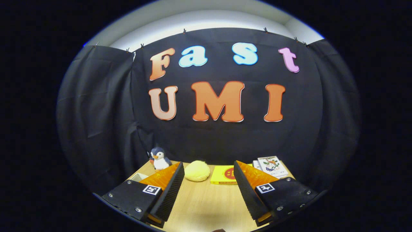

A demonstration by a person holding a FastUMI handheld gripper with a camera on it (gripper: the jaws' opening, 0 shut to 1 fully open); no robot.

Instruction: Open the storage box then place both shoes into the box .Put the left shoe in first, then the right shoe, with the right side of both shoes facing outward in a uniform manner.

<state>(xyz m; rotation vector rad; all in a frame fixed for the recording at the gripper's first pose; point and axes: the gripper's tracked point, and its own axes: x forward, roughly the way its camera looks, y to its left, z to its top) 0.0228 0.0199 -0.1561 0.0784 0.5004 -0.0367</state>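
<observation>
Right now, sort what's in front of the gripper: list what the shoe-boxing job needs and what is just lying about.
For the job:
- gripper, fingers open with nothing between them, over the bare table

Just lying about:
- toy penguin, beyond the left finger
- yellow round soft thing, ahead between the fingers
- yellow flat box beside it
- printed cards, beyond the right finger

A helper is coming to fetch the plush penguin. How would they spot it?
On the light wooden table, look at the far edge against the black cloth wall. The small plush penguin stands upright beyond one finger of the open tool, beside the yellow round cushion; only it has a dark head and white belly.
</observation>
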